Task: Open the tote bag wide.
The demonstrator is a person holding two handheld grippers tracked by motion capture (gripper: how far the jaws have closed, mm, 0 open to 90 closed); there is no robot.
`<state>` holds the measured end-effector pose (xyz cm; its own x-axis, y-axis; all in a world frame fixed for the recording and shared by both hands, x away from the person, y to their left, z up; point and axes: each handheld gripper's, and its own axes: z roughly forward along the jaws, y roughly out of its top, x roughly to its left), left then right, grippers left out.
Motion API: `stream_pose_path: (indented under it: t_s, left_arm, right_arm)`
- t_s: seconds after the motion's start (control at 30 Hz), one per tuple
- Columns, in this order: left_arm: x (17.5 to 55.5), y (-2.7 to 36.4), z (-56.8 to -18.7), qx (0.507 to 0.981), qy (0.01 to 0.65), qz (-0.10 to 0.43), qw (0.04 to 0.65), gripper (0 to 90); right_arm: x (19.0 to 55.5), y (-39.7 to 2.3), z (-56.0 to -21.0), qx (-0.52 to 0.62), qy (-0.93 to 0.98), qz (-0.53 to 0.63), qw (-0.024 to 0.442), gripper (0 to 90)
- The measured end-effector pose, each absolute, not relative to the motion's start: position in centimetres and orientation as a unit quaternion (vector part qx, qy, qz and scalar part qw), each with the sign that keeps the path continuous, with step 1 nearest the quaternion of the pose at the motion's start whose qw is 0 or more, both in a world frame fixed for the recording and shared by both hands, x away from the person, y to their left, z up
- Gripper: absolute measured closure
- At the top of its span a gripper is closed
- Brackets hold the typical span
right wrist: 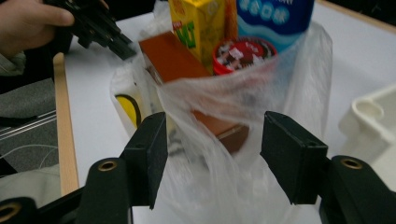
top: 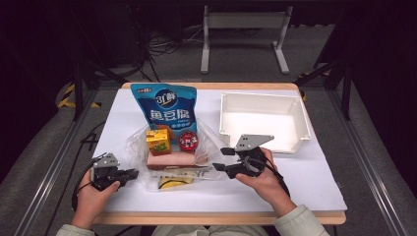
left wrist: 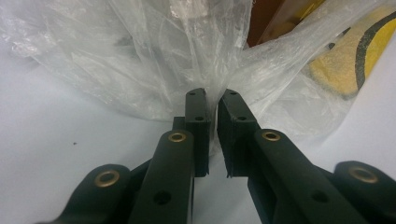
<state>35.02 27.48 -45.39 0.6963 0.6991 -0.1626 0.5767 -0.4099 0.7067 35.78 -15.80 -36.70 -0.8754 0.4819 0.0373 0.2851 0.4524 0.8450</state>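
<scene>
White tabletop — left gripper pinching plastic bag, right gripper agape, empty; groceries unbagged, tray unfilled.

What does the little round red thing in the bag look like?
On the white table, find the clear plastic bag in front of the tall blue pouch. The small round red-rimmed tub sits beside the yellow juice carton; it is the one round item.

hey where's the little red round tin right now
In the high view the red round tin sits near the table's middle on the clear plastic bag, just right of the yellow juice carton and in front of the blue snack pouch.
</scene>
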Motion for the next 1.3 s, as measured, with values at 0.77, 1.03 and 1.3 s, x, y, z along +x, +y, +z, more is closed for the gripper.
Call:
stream_pose_path:
  t_s: [0.77, 1.03, 1.3]
  left_arm:
    - [35.0, 27.6, -45.3, 0.839, 0.376, 0.07, 0.388, 82.0]
    - [35.0, 27.6, -45.4, 0.839, 0.375, 0.069, 0.389, 82.1]
    - [35.0, 27.6, -45.4, 0.838, 0.375, 0.07, 0.39, 82.9]
  right_arm:
    - [38.2, -8.8, -38.8, 0.19, 0.88, 0.421, 0.109, 40.7]
    - [38.2, -10.7, -38.6, 0.226, 0.869, 0.412, 0.153, 81.4]
    - [37.9, -13.4, -38.3, 0.258, 0.85, 0.425, 0.175, 87.5]
